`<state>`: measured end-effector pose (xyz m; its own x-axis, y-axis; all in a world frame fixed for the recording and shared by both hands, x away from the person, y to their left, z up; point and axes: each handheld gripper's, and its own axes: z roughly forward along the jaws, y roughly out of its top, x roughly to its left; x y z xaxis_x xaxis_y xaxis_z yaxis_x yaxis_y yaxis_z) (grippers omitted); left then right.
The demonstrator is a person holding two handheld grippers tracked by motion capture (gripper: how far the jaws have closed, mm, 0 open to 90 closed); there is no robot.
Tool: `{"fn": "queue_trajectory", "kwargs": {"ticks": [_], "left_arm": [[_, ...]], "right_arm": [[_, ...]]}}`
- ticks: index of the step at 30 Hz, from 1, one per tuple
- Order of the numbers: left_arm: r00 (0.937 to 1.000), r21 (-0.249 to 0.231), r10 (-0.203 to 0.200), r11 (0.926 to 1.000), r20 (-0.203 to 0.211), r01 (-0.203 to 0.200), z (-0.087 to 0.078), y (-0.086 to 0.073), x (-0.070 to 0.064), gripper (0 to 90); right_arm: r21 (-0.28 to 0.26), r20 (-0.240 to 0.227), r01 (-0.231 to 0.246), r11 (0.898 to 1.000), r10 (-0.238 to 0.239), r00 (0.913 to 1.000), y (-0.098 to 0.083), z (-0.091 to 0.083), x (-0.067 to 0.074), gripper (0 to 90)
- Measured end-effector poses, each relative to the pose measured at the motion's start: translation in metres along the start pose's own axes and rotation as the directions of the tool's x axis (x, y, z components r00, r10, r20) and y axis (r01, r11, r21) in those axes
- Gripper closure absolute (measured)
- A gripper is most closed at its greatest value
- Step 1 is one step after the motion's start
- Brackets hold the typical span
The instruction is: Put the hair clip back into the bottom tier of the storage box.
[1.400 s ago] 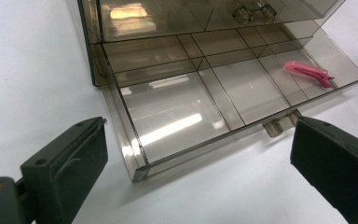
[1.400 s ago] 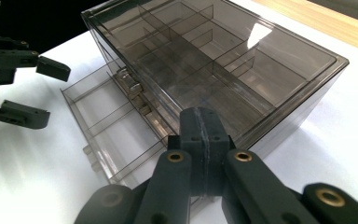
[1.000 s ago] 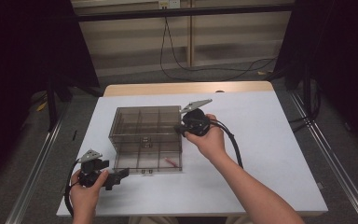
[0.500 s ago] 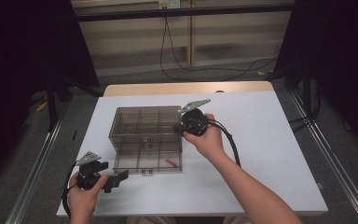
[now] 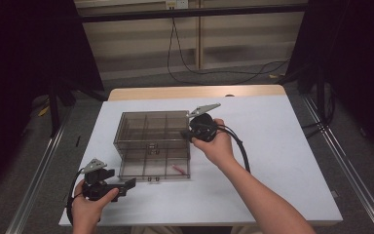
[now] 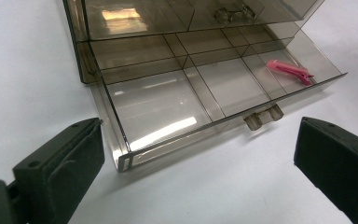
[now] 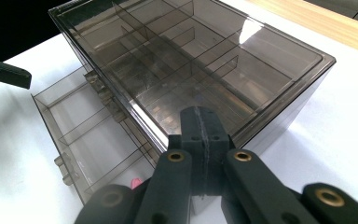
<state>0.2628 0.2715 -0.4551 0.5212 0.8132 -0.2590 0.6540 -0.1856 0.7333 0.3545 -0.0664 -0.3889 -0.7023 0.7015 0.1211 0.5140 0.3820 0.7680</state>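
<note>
A smoky see-through drawer box [image 5: 151, 131] stands mid-table, its lowest drawer [image 5: 153, 168] pulled out toward me. A pink clip [image 5: 177, 169] lies in that drawer's right front compartment, also seen as the pink clip [image 6: 289, 71] from the left gripper view. My left gripper [image 5: 126, 184] is open, its jaws spread wide before the drawer's front left corner [image 6: 126, 161], touching nothing. My right gripper [image 5: 187, 132] is shut with nothing held; its closed tips [image 7: 200, 119] rest at the box's top right front edge [image 7: 242, 135].
The white tabletop [image 5: 282, 161] has free room right of the box and along the front. A wooden strip [image 5: 195, 92] borders the far edge. Metal rails [image 5: 34, 180] run down both sides, and cables [image 5: 224, 73] lie on the floor behind.
</note>
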Motion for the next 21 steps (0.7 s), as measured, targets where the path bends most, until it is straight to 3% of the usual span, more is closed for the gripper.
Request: {"fn": "queue_trajectory", "kwargs": {"ticks": [12,21], "left_arm": [[0.9992,0.016,0.03,0.9994,-0.025,-0.029,-0.0042,-0.0021,-0.0024,10.3],[0.9977,0.014,0.063,0.9979,-0.025,-0.063,-0.0058,-0.0028,-0.0049,25.0]], "right_arm": [[0.002,0.004,0.002,1.0,-0.002,1.0,0.0005,0.0001,0.0005,90.0],[0.001,0.005,0.004,1.0,-0.004,1.0,0.0002,0.0001,0.0008,90.0]]}}
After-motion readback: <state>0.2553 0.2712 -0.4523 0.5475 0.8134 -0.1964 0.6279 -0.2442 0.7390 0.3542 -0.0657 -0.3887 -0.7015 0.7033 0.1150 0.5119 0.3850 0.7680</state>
